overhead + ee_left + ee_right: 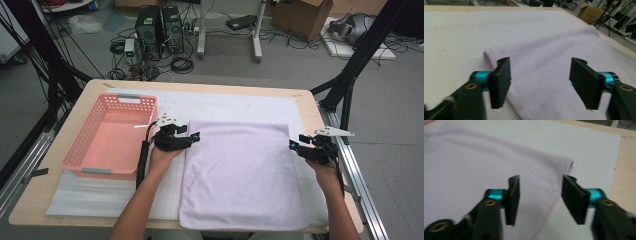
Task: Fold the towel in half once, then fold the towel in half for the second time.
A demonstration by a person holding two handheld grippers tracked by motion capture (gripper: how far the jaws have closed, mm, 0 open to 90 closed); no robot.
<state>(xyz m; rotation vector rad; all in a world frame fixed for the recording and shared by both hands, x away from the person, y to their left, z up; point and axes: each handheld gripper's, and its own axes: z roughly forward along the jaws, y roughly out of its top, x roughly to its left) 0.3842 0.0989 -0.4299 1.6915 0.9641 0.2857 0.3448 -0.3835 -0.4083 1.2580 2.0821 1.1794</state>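
We've got both forearms coming in low over the table, each hand wrapped around its tool and pointing inward at the lilac towel (240, 175). The left gripper (196, 136) sits just at the towel's far left corner, jaws spread wide with nothing pinched; in the left gripper view the folded hem lies flat below them, not touched. The right gripper (291, 145) hovers at the far right corner, jaws also apart and empty, the towel edge running under the gap. Off behind the left gripper sits the pink basket (85, 145). The towel's near edge hangs past the table, and both gripper views are a bit blurred.
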